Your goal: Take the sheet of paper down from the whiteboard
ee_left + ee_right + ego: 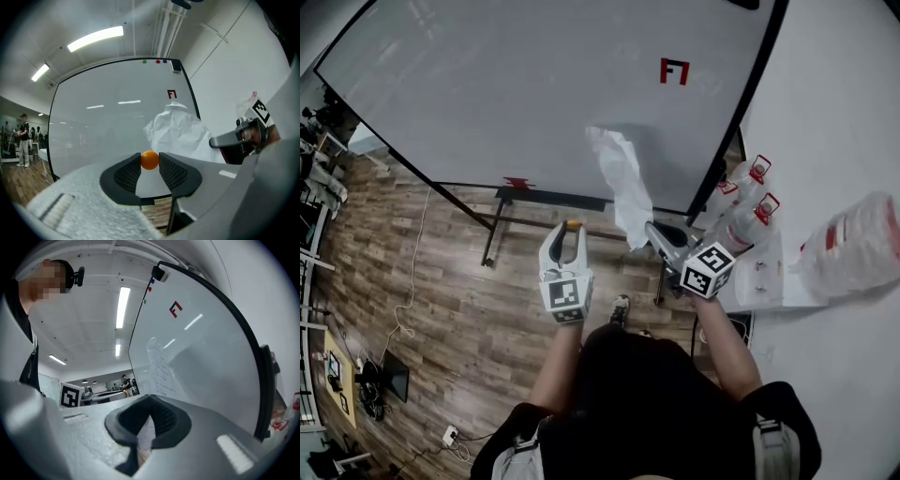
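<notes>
The white sheet of paper [620, 180] hangs crumpled in front of the whiteboard [516, 84]. Its lower end is pinched in my right gripper [647, 234], which is shut on it. In the right gripper view the paper [156, 365] runs up from between the jaws [149, 422] along the board [206, 348]. My left gripper [570, 229] is to the left of the paper, shut on a small orange ball [149, 160]. The left gripper view shows the paper [178, 133] just beyond that ball, with the right gripper [236, 140] at its side.
A red mark [674, 71] sits high on the board, and a red item [517, 182] lies at its lower edge. Bottles with red caps [748, 206] and a plastic bag [861, 246] stand on the white surface to the right. The board's stand [492, 239] rests on wood floor. A person [22, 140] stands far off.
</notes>
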`<move>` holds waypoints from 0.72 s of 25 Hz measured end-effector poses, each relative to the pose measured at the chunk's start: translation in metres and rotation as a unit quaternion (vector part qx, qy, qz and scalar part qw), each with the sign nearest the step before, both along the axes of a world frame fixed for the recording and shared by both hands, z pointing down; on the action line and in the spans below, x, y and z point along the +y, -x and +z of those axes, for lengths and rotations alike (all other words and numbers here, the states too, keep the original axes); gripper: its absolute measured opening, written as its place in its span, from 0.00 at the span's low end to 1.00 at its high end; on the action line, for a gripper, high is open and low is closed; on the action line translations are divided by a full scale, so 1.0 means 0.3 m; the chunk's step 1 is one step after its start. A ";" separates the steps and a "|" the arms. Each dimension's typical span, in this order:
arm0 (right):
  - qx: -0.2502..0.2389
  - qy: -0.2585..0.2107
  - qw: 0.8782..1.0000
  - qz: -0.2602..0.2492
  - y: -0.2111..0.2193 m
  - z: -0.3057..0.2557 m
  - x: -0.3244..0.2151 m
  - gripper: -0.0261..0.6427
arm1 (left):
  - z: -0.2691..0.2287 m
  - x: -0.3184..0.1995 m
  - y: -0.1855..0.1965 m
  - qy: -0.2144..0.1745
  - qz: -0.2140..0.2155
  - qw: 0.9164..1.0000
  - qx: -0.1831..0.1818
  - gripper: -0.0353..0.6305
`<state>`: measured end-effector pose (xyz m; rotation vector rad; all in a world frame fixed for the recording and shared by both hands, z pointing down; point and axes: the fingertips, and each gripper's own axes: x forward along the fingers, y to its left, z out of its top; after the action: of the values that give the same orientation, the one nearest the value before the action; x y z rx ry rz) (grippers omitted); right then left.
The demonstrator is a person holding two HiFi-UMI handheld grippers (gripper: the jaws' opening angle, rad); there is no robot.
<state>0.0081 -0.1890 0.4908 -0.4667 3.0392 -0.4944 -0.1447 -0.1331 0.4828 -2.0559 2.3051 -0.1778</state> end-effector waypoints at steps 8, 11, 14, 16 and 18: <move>0.011 0.005 1.000 -0.017 -0.025 0.053 0.114 0.05 | 0.031 0.105 -0.040 0.013 -0.006 1.000 -0.002 0.25; 0.014 0.010 1.000 -0.020 -0.037 0.079 0.139 0.05 | 0.052 0.124 -0.054 0.019 -0.006 1.000 -0.001 0.25; 0.019 0.015 0.999 -0.023 -0.052 0.106 0.156 0.05 | 0.070 0.134 -0.072 0.024 -0.003 1.000 0.000 0.25; 0.021 0.016 0.999 -0.021 -0.060 0.115 0.159 0.05 | 0.074 0.133 -0.081 0.026 0.000 1.000 -0.002 0.25; 0.022 0.016 0.999 -0.018 -0.068 0.115 0.162 0.05 | 0.072 0.129 -0.089 0.027 0.003 1.000 -0.002 0.25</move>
<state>0.0285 -0.1406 0.5254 -0.4303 3.0906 -0.5420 -0.1181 -0.0945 0.5043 -2.0851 2.3167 -0.2448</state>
